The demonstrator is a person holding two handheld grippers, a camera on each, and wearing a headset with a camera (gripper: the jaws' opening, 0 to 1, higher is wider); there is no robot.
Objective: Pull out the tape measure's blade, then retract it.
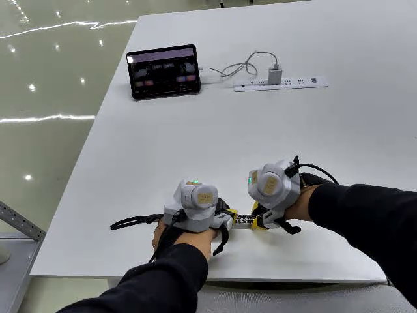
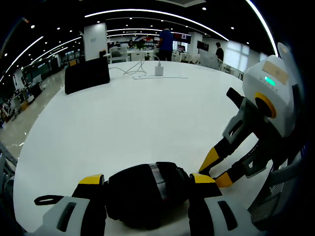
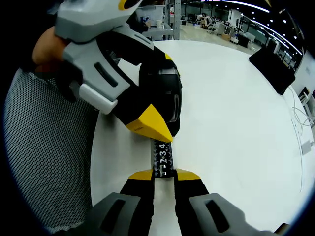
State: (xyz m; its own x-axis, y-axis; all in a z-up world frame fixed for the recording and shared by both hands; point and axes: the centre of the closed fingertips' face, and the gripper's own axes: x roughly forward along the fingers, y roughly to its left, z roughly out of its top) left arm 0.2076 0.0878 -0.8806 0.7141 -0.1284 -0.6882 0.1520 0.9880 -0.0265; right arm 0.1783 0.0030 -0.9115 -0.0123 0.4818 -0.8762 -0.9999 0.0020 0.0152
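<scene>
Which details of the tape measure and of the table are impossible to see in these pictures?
- Tip of the blade: right gripper view, hidden between the jaws of the right gripper.
- Sides of the tape measure case: left gripper view, covered by the jaws of the left gripper.
- Text on the tablet screen: head view, too small to read.

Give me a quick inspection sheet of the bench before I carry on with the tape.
Surface: white table, flat.
Job's things: tape measure near the front edge; blade out a short way.
Clutter: tablet and power strip at the far side.
Grippers: left gripper shut on the tape measure; right gripper shut on the blade.
Cables: white cable from tablet to charger; black strap beside the left gripper.
Surroundings: glossy floor; people far off.
</scene>
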